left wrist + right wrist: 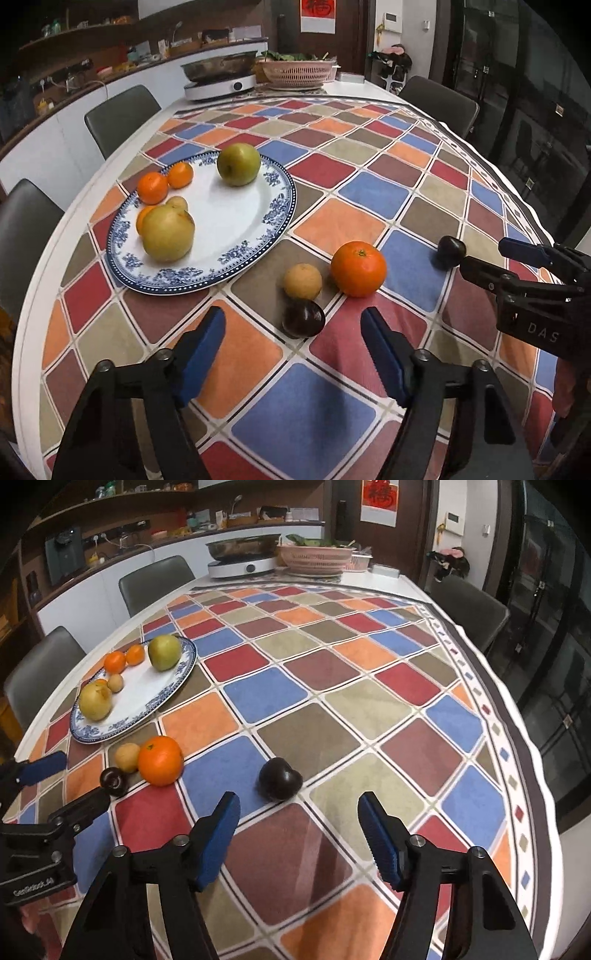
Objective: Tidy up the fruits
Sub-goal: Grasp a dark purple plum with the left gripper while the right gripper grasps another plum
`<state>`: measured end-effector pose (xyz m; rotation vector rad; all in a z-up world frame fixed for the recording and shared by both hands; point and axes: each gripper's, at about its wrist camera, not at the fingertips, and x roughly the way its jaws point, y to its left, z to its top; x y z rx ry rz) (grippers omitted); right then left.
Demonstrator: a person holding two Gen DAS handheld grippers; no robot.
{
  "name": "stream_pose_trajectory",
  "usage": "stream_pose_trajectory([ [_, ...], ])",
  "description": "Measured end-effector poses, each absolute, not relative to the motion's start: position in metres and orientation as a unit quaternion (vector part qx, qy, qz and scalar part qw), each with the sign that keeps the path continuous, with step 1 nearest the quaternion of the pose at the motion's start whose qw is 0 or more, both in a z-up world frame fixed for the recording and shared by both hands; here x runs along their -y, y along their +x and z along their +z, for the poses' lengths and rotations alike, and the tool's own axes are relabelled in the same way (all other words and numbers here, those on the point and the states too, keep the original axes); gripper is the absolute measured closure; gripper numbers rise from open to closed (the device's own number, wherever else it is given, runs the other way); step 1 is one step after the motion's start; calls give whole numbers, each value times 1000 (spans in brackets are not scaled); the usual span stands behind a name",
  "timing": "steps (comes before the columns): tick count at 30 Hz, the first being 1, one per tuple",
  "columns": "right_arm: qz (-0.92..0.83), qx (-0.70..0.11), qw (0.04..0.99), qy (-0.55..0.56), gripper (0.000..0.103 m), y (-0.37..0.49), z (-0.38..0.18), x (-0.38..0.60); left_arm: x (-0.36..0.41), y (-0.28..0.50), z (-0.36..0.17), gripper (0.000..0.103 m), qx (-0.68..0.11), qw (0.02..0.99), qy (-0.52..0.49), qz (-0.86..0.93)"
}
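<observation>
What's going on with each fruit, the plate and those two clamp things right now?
Left gripper: open, empty.
Right gripper: open, empty.
Plate: flat on the table, part filled.
Green apple: on the plate.
Yellow pear: on the plate.
Two small oranges: on the plate, touching.
Big orange: on the cloth, off the plate.
Tan fruit: on the cloth.
Near plum: on the cloth, against the tan fruit.
Far plum: alone on the cloth.

Left black two-finger gripper with blue pads (293, 343): jaws spread wide, nothing between them, angled forward and down. Right black two-finger gripper with blue pads (299, 829): same, jaws wide apart, empty, sitting beside the left one.
</observation>
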<state>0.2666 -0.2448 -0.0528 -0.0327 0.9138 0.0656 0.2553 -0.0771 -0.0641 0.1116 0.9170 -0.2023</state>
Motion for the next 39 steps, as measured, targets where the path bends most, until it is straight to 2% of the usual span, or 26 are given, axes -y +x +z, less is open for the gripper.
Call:
stream_pose_trajectory([
  [3,35,-444,895,-22,42,273,-59,244,80,261,-70,42,-449,886,58,-99],
  [17,65,-460,885,-9,62,296,-71,242,85,274,-80,71,-467,876,45,-116],
  [21,72,-463,883,-9,71,297,-73,240,85,275,-80,75,-466,876,48,-116],
  [39,105,-429,897,3,72,250,-39,225,77,243,-48,75,-436,890,44,-123],
])
